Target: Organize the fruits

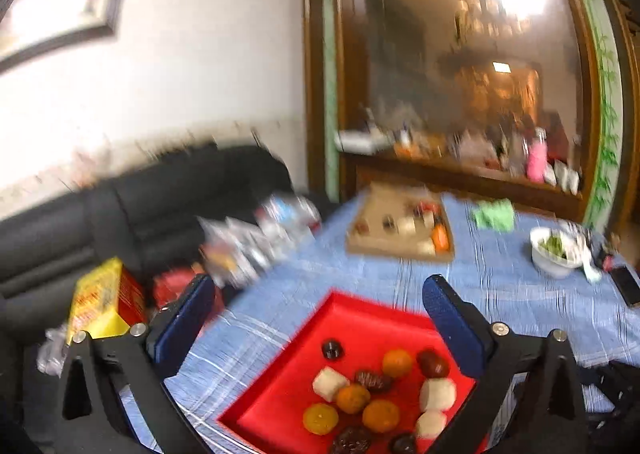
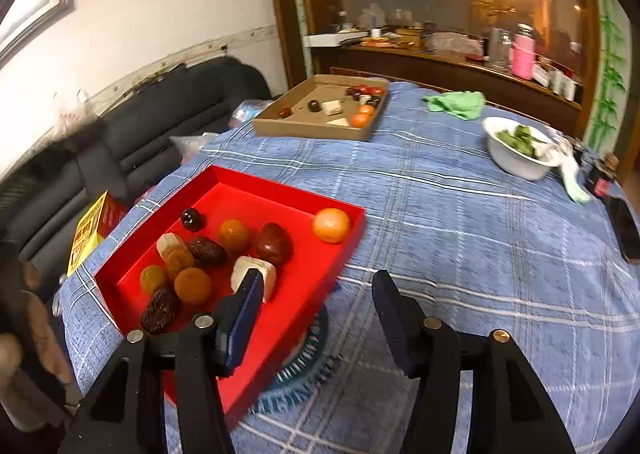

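I am looking along both grippers at a round table [image 2: 460, 222] under a blue plaid cloth. My left gripper [image 1: 320, 318] has its jaws spread as wide as they go and holds nothing. Between and just beyond its blue pads sits the red tray [image 1: 352, 318], at about six o'clock in that blurred view, with small fruits [image 1: 372, 394] clustered at its near end: orange, dark red, near-black and white pieces. My right gripper [image 2: 316, 314] is about half open and also empty. Its left pad overlaps the tray's near right edge, over a white piece [image 2: 256, 274]. A lone orange fruit [image 2: 332, 225] lies in the tray's far corner, at twelve o'clock from those jaws. A cardboard tray [image 2: 316, 128] with more fruit sits farther off, at eleven o'clock.
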A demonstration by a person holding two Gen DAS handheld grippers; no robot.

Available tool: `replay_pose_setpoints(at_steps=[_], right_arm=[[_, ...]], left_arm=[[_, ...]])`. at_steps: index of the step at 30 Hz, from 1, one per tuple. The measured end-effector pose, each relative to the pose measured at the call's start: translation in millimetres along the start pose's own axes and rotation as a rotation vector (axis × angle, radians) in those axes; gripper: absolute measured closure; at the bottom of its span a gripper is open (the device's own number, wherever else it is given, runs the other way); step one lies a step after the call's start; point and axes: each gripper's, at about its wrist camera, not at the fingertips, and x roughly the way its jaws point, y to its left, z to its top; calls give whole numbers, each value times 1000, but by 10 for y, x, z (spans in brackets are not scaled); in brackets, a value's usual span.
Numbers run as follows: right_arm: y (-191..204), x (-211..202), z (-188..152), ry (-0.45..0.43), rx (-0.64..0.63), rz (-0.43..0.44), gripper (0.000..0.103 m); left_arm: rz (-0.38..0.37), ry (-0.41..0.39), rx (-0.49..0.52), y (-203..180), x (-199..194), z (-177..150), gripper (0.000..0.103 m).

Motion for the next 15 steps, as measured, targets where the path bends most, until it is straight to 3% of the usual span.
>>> replay_pose_setpoints(at_steps=[3,5,12,15], right_arm=[[-67,-153,-90,-25,27,-6,38],[-86,-253,-172,-41,30,-22,34],[-92,-517,-399,-91,-11,-78,20],[-98,-586,-457,-105,-35,-109,18]], left_arm=[[62,-69,-20,-103,-307,-54,0],[96,-62,-2,-212,-368,-100,0],[12,158,79,-515,-246,-339,0],[1,203,73,-576,-265,-409,0]])
